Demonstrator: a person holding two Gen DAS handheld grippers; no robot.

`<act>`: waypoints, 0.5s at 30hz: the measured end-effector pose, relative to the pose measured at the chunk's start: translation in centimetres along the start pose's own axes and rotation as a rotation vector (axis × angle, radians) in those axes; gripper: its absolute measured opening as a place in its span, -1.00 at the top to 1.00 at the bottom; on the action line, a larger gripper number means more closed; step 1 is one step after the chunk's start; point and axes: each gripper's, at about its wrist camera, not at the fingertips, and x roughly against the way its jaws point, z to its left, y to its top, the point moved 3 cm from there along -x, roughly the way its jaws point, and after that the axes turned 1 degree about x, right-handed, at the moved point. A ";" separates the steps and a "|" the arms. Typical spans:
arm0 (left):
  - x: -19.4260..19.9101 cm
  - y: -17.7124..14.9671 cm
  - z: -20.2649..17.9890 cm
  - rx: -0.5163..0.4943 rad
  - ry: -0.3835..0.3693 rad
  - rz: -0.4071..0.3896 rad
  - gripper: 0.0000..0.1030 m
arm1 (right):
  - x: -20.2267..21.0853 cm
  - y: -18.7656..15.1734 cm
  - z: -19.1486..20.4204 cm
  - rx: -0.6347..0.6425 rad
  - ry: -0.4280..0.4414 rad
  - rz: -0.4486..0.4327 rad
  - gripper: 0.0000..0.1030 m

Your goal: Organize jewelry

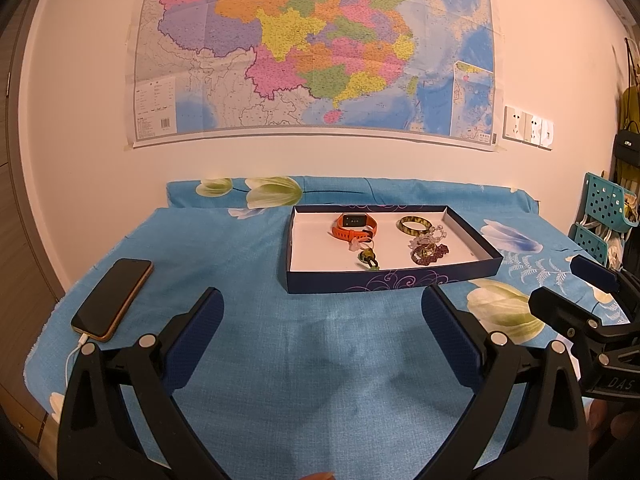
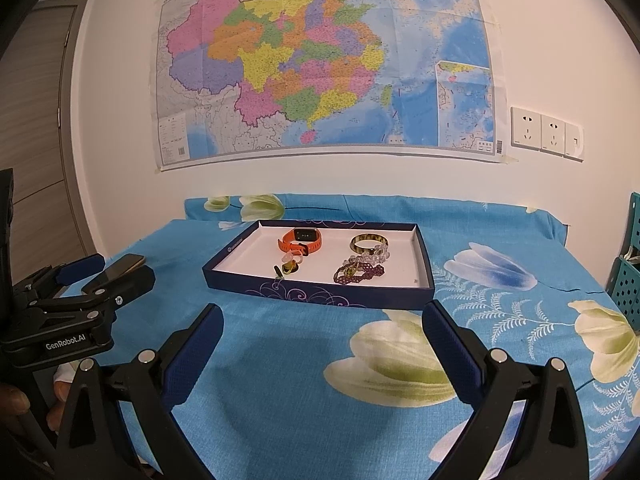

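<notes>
A shallow dark blue box (image 1: pixel 392 280) (image 2: pixel 312 292) with a white inside lies on the blue flowered cloth. It holds an orange watch (image 1: pixel 354 226) (image 2: pixel 300 240), a green-yellow bangle (image 1: pixel 415 225) (image 2: pixel 369 243), a purple bead bracelet (image 1: pixel 430 252) (image 2: pixel 360 272), a clear crystal bracelet (image 1: pixel 434 236) (image 2: pixel 372 257) and a small green pendant (image 1: pixel 368 258) (image 2: pixel 288 268). My left gripper (image 1: pixel 322 300) (image 2: pixel 116 270) hovers open and empty, in front of the box. My right gripper (image 2: pixel 324 312) (image 1: pixel 568 288) is also open and empty, nearer the box's right end.
A black phone (image 1: pixel 114 300) (image 2: pixel 120 266) with a white cable (image 1: pixel 74 356) lies at the table's left edge. A teal perforated rack (image 1: pixel 604 208) (image 2: pixel 628 280) stands at the right. A map (image 1: pixel 312 48) and sockets (image 2: pixel 544 132) are on the wall behind.
</notes>
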 end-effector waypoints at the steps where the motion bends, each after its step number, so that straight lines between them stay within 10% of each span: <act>1: 0.0 0.0 0.0 0.001 0.000 0.000 -0.89 | 0.0 0.0 0.0 0.001 -0.001 0.002 -0.87; 15: 0.0 -0.1 0.0 0.003 -0.001 0.005 -0.89 | -0.1 0.0 -0.1 -0.003 -0.002 0.005 -0.87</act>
